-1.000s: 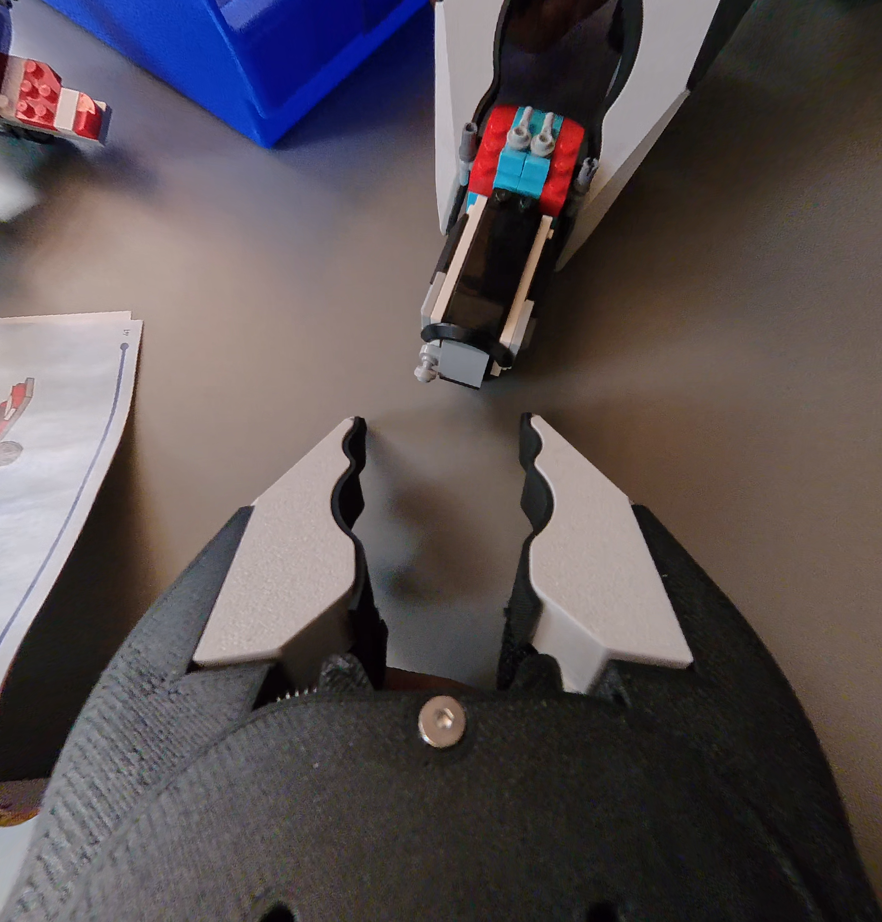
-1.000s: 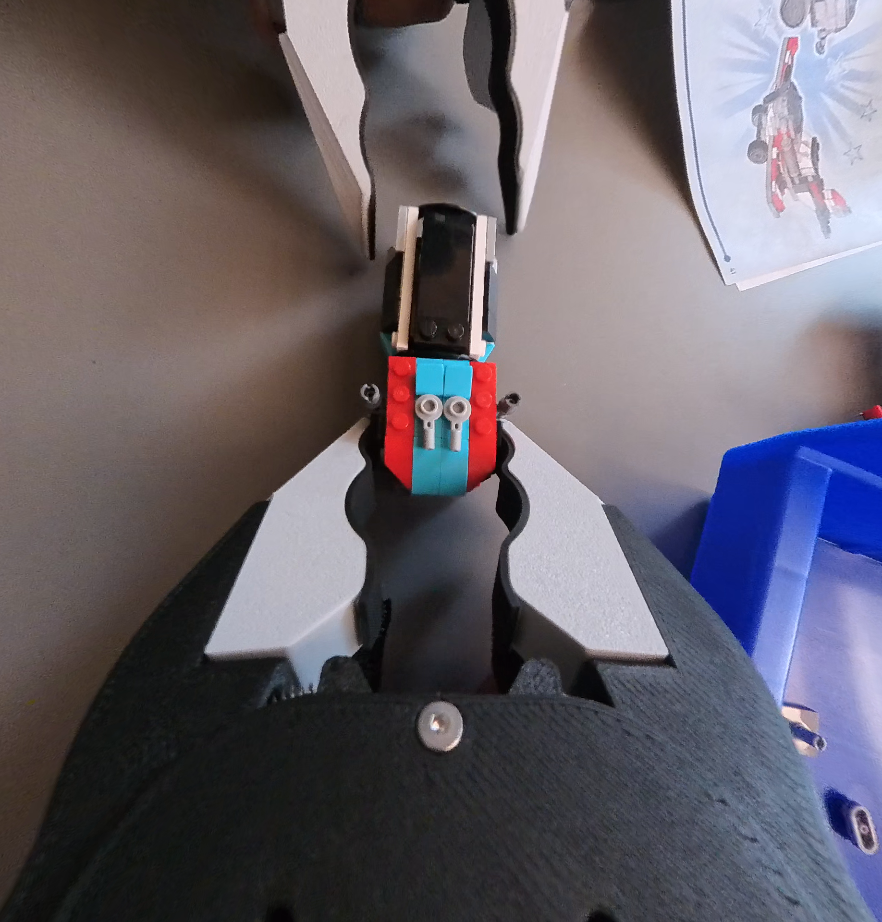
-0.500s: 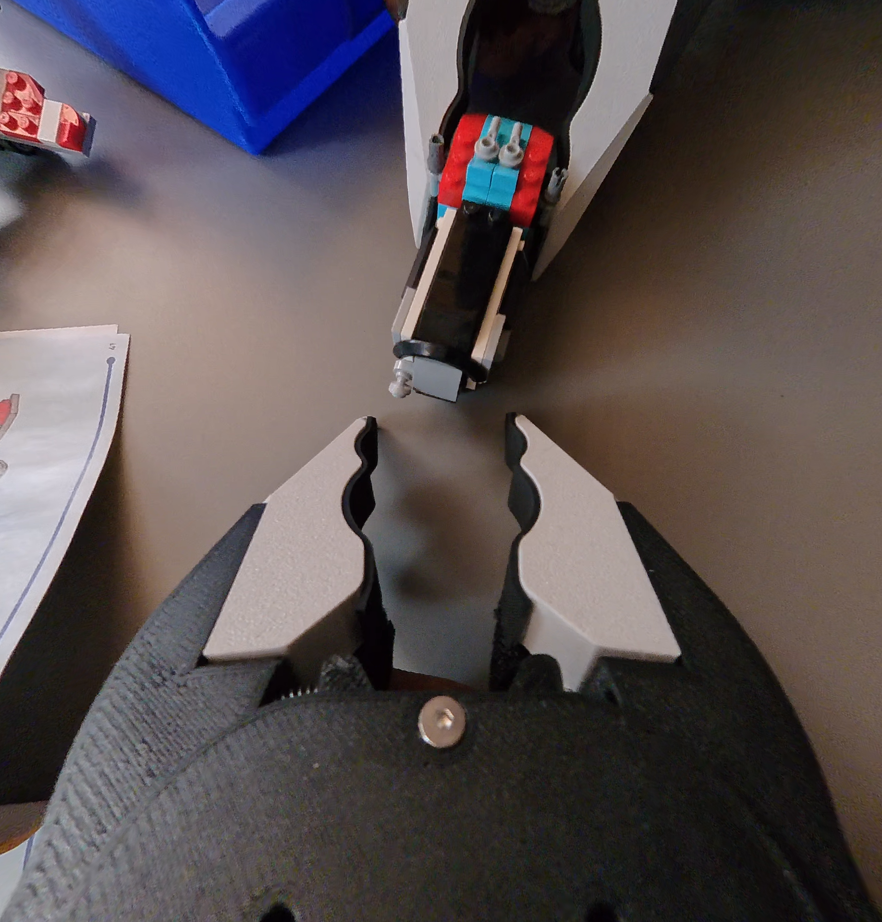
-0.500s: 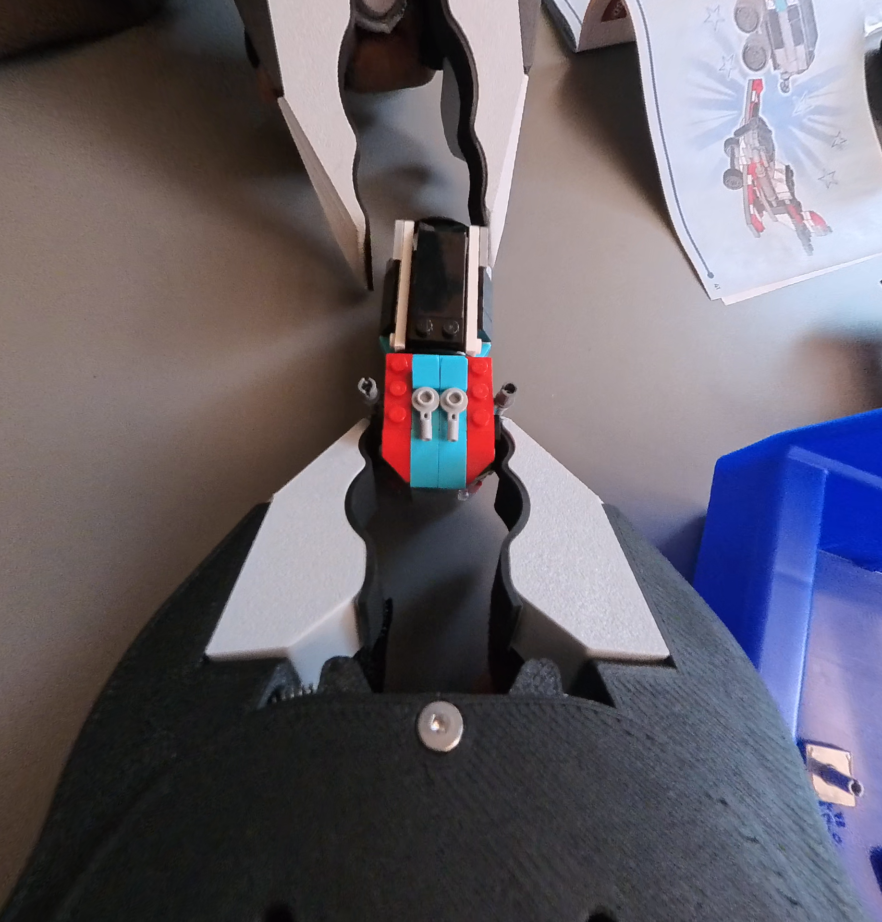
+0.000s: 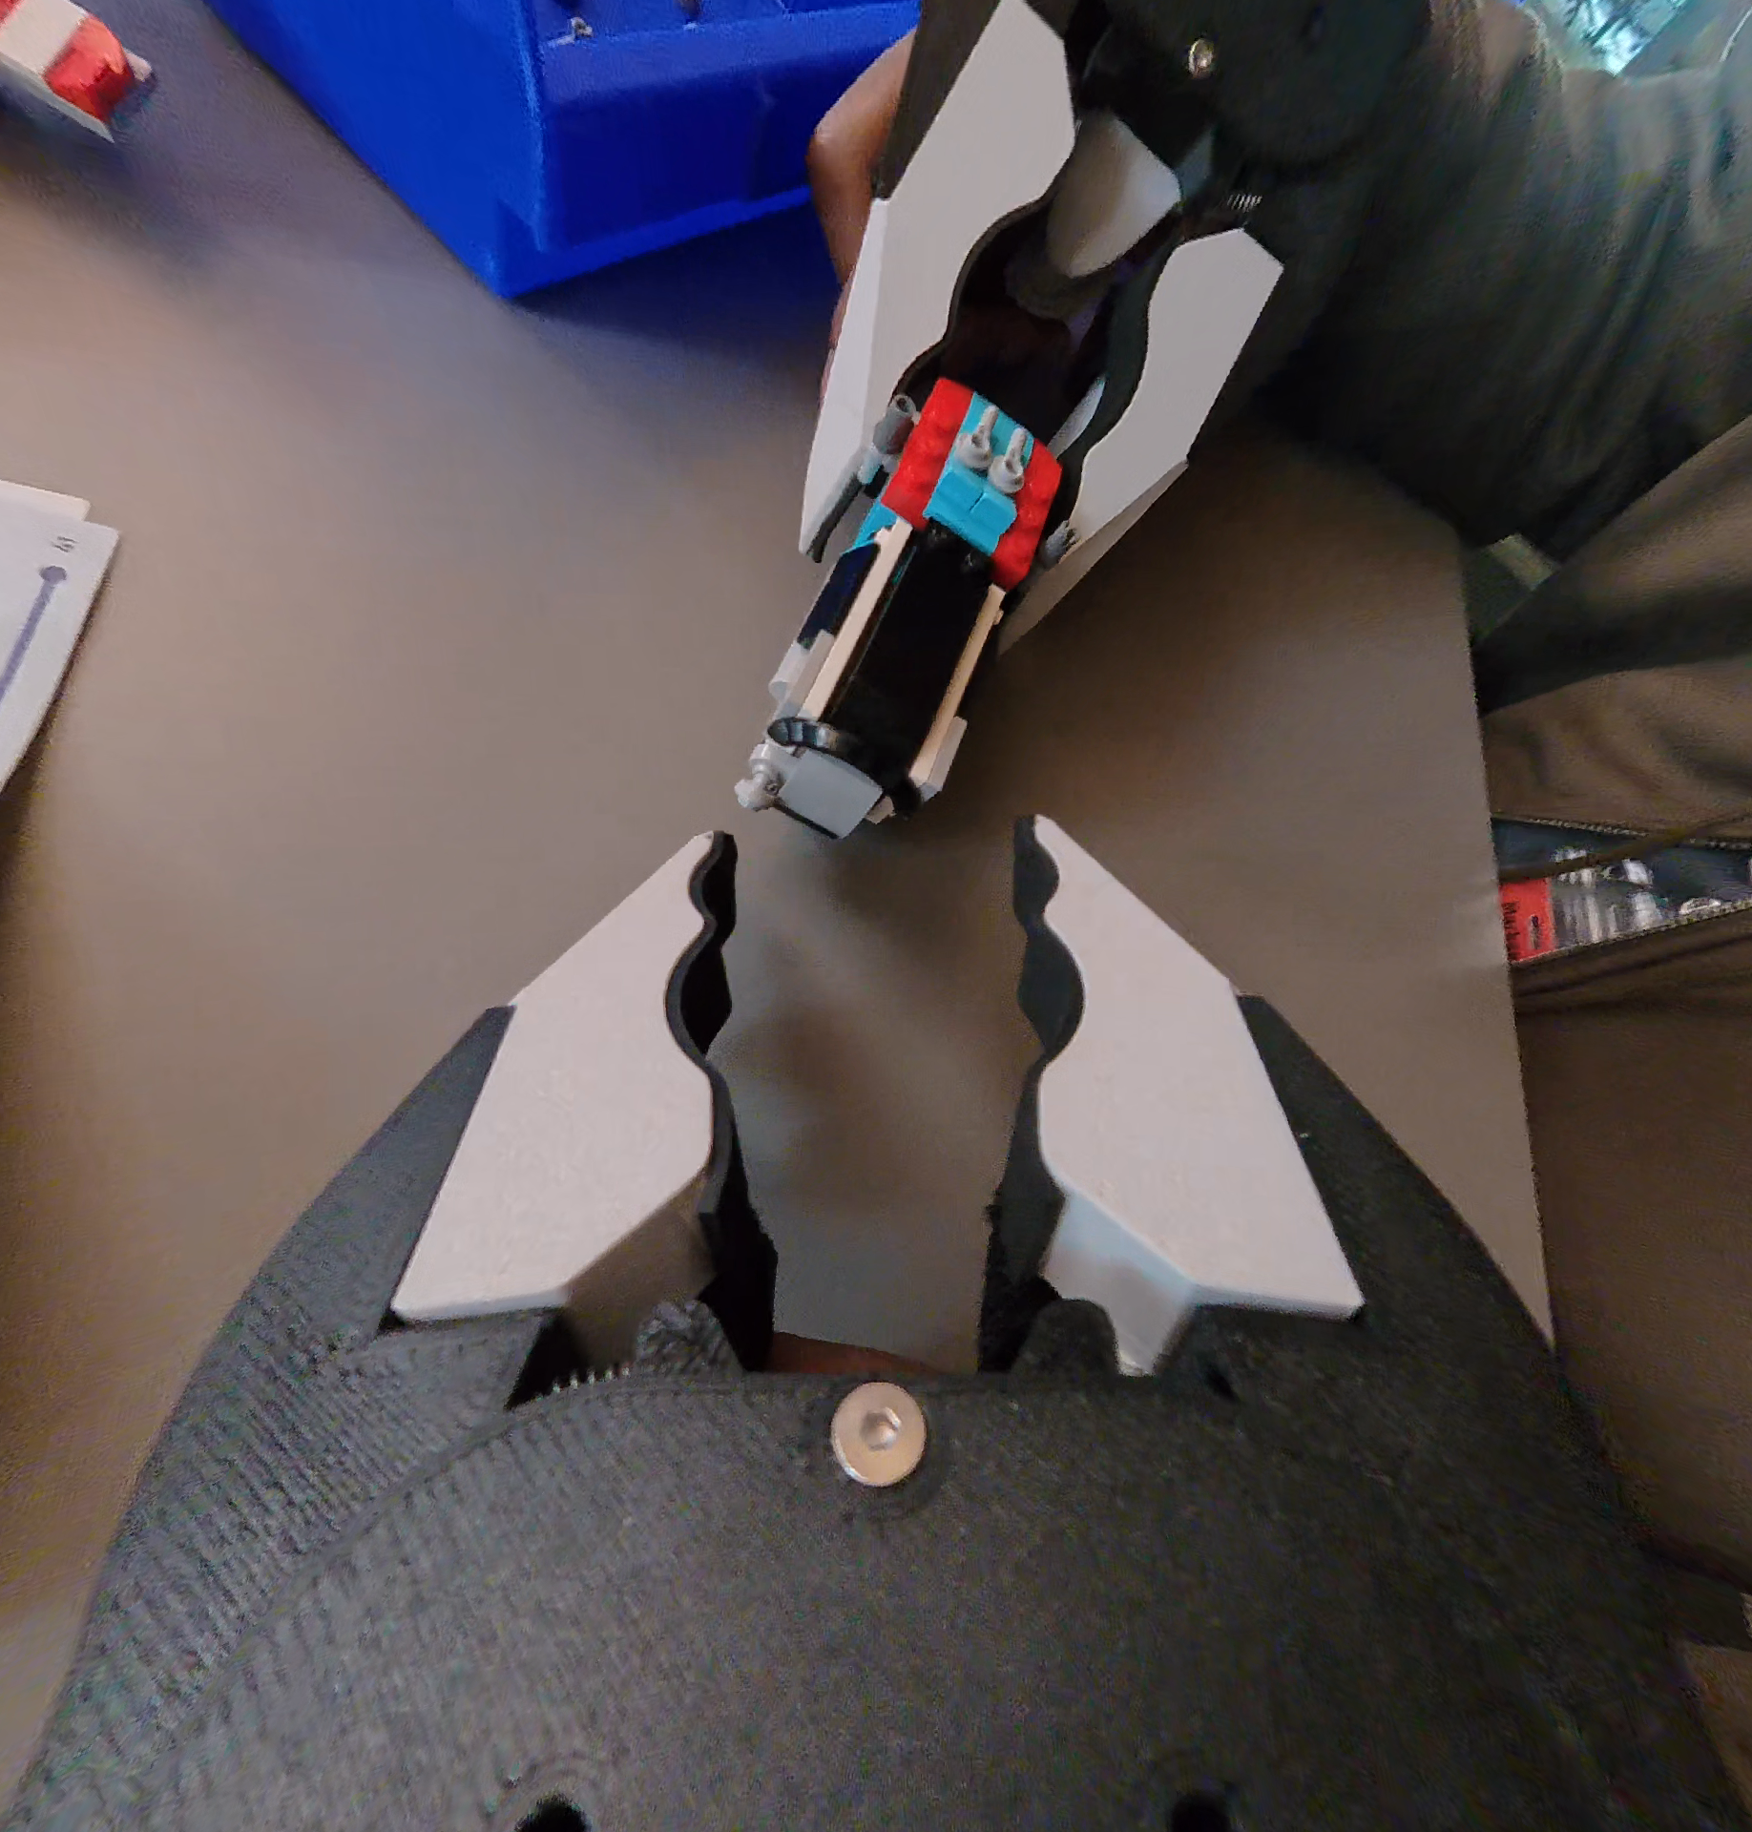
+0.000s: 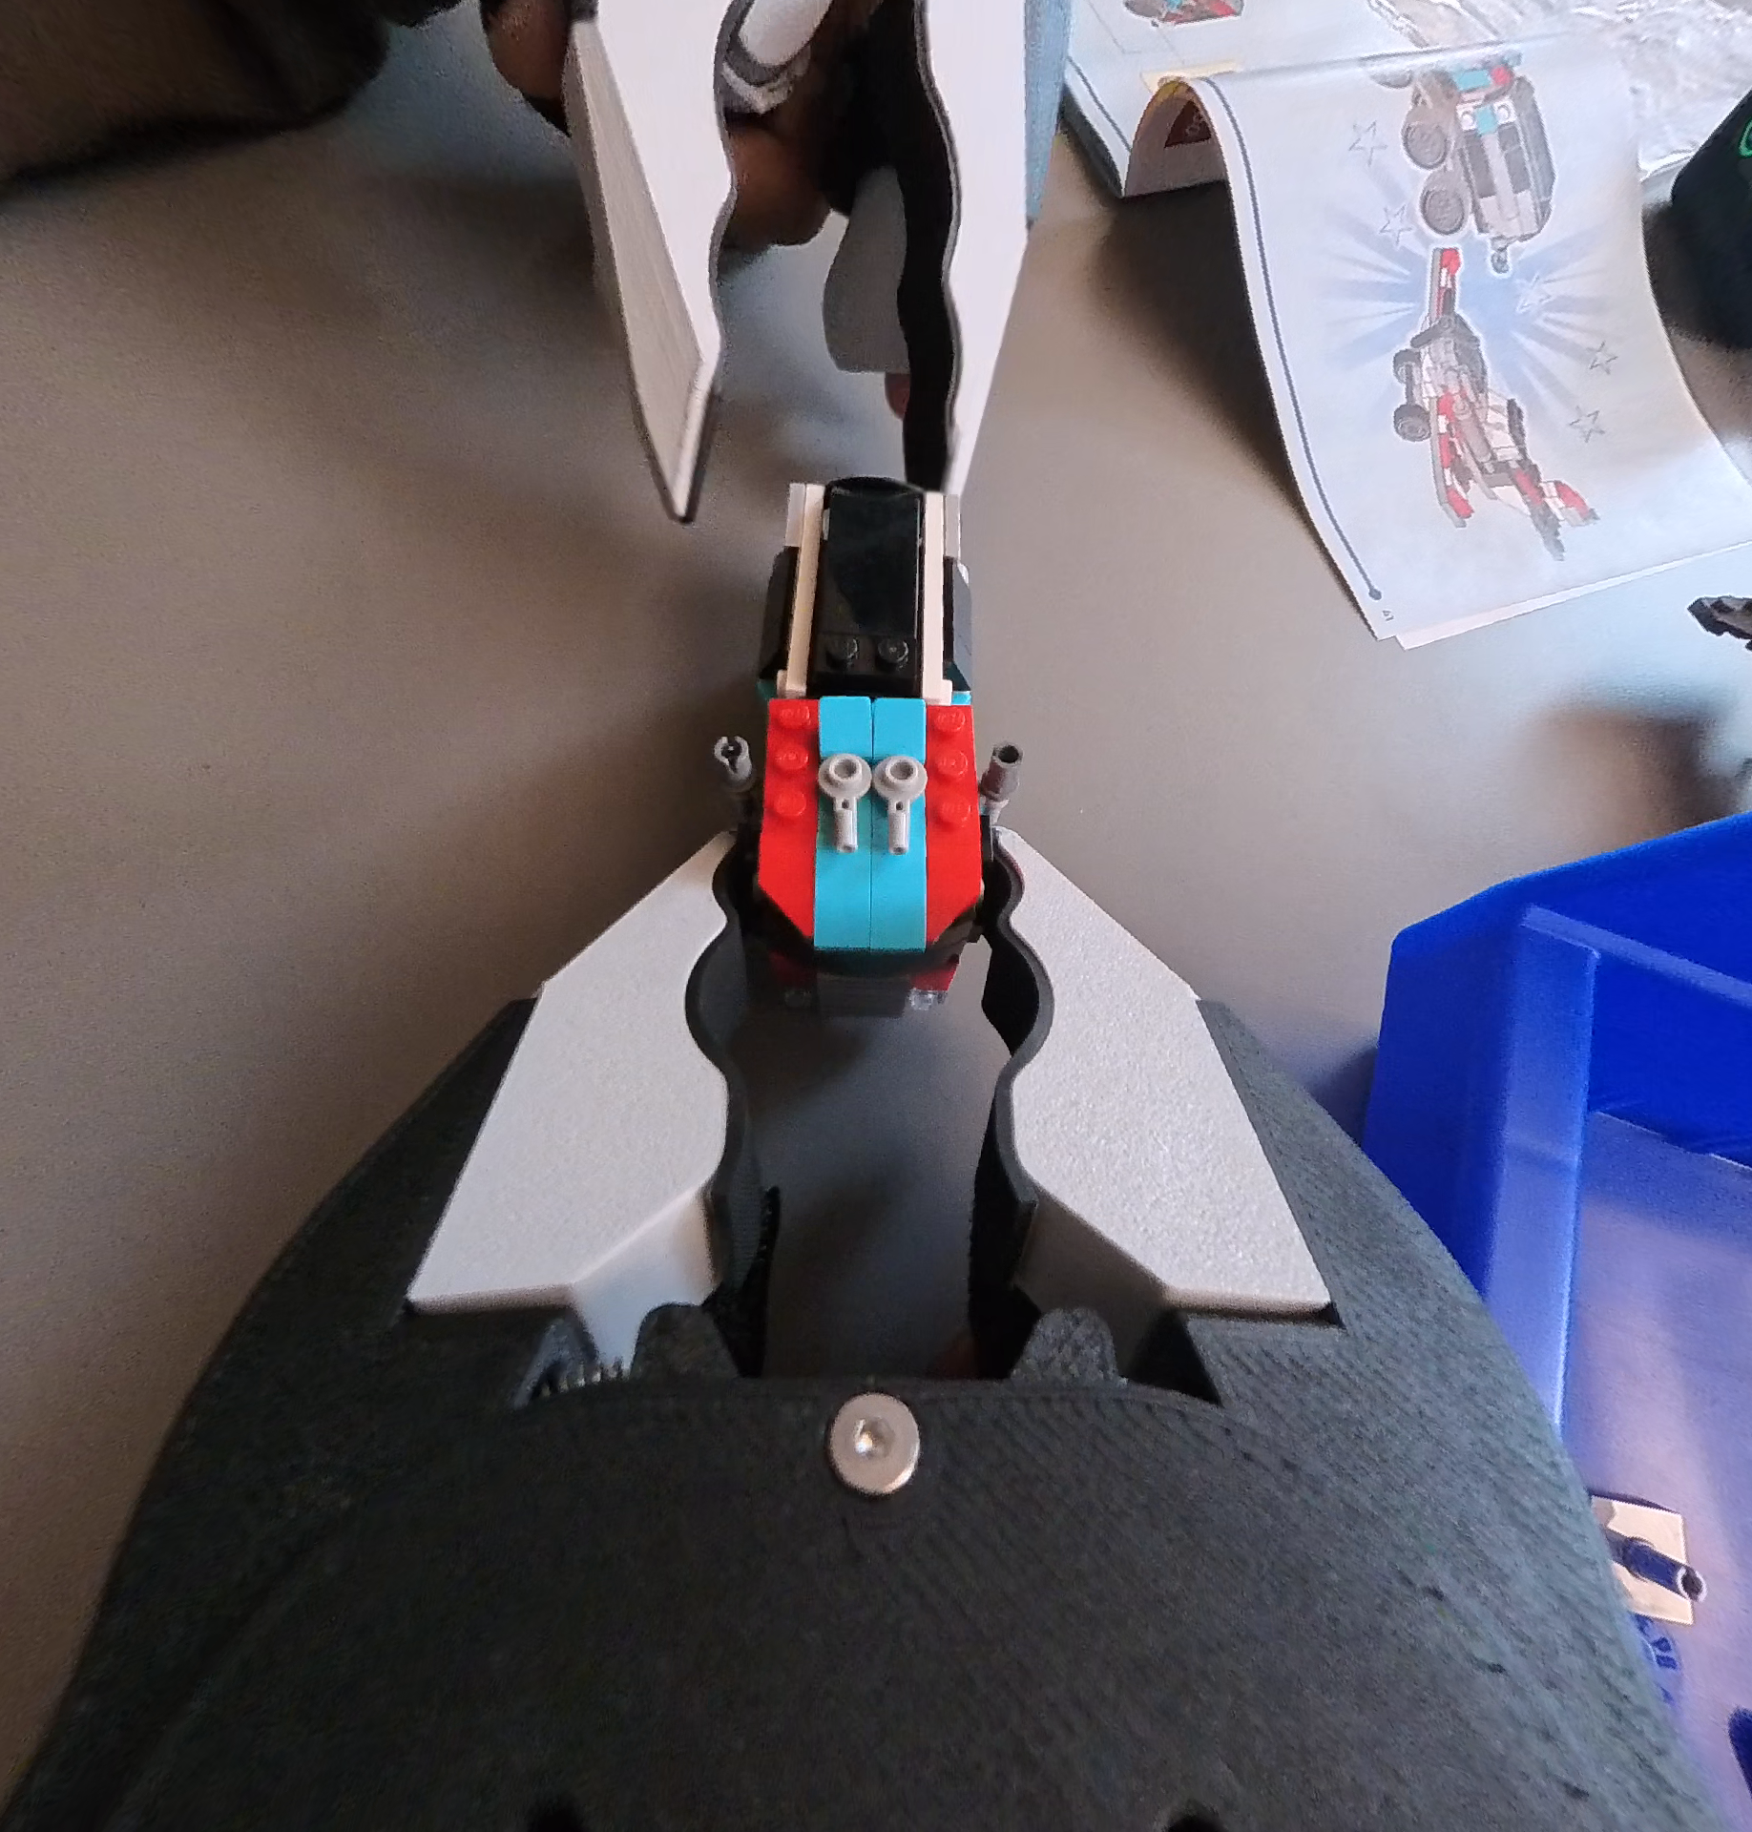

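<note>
From the left wrist view: left gripper (image 5: 872, 838) spread, nothing between its fingers, hovering over the grey tabletop (image 5: 356, 694). Just ahead of its fingertips, apart from them, the grey nose of a brick-built toy vehicle (image 5: 902, 644) — black canopy, white side strips, red and turquoise rear. The rear end sits pinched in the right gripper (image 5: 936, 555), coming in from the upper right. Blue plastic bin (image 5: 604, 129) behind; a corner of an instruction sheet (image 5: 19, 615) at the left edge; a red and white brick piece (image 5: 49, 50) at top left. From the right wrist view: right gripper (image 6: 867, 843) clamped on the vehicle's (image 6: 867, 793) red and turquoise end, both pads against its sides, the model pointing away. Left gripper (image 6: 813, 496) open beyond the black end. Instruction booklet (image 6: 1467, 327) upper right — blue bin (image 6: 1596, 1090) on the right.
</note>
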Tool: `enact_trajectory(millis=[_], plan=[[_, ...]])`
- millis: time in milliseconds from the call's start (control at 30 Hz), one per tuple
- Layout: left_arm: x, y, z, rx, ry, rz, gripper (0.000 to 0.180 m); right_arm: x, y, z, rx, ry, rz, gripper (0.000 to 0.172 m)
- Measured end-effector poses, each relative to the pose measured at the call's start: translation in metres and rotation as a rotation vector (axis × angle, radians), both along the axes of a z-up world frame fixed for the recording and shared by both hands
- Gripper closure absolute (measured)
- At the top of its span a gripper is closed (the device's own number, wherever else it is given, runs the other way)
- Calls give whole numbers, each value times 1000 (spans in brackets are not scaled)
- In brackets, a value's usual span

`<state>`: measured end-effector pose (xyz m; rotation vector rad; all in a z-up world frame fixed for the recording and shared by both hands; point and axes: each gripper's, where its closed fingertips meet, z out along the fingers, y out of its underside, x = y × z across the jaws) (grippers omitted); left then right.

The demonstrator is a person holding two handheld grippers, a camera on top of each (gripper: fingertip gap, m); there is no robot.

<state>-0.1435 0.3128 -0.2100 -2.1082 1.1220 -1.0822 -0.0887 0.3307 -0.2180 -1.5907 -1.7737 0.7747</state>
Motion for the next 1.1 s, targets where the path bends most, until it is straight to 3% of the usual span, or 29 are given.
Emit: enact_trajectory(millis=[333, 500, 733, 1100], plan=[[5, 0, -4, 26, 40, -5, 120, 6, 4, -7, 23, -50, -21, 124], [-2, 4, -5, 38, 56, 18, 120, 11, -2, -3, 26, -55, 3, 103], [-8, 7, -1, 60, 70, 38, 120, 11, 2, 13, 45, -79, -72, 86], [-11, 9, 2, 88, 97, 52, 120, -7, 2, 4, 56, -223, -113, 95]])
